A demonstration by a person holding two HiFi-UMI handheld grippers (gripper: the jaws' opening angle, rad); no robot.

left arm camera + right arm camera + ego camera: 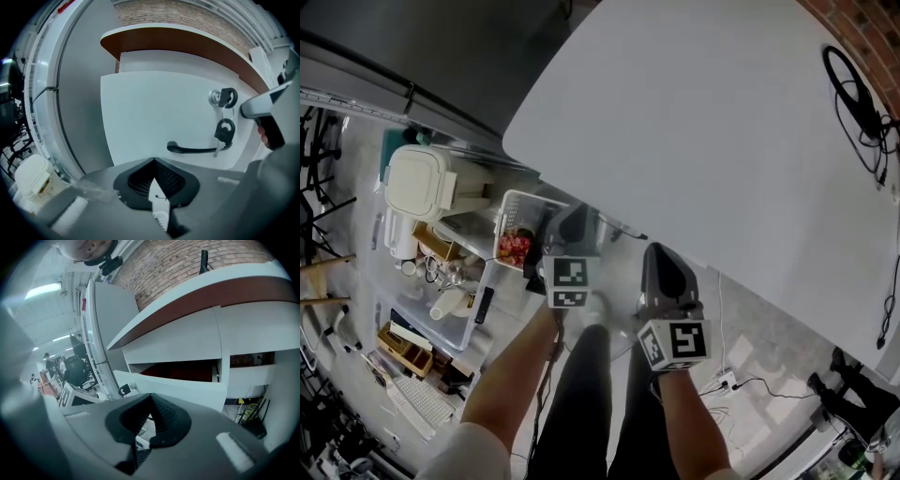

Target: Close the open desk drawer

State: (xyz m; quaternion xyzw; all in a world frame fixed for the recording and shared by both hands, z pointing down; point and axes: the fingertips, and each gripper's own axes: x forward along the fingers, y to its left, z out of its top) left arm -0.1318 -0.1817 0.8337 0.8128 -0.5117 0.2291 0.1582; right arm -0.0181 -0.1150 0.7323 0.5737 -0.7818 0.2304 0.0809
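Drawer (pixel 154 117): open, and that's plain from the right gripper view, where its white front stands out clear of the desk body with the dark reddish cavity showing behind it; it sits under the near edge of the desk, right ahead of both grippers.
Desk top (pixel 694 122): big white curved slab filling most of the head view, with black cables lying at its far right corner.
Basket (pixel 511 202): white, on the floor-level clutter to the left of the grippers, something red inside that's too small to name.
Left gripper (pixel 153 161): pointed square at the drawer front, short of it, fingers pressed together at the tips with nothing between them.
Right gripper (pixel 151 397): just beside the left one, aimed over the drawer's top edge toward the cavity, its fingers meeting too and holding nothing; from the left gripper view it shows by the drawer's right edge, and contact can't be judged.
Handle (pixel 192 150): black bar, low on the drawer front, right of centre.
Lock (pixel 215 97): above the handle, a black-headed key (pixel 228 97) in it and a second key (pixel 225 132) dangling below.
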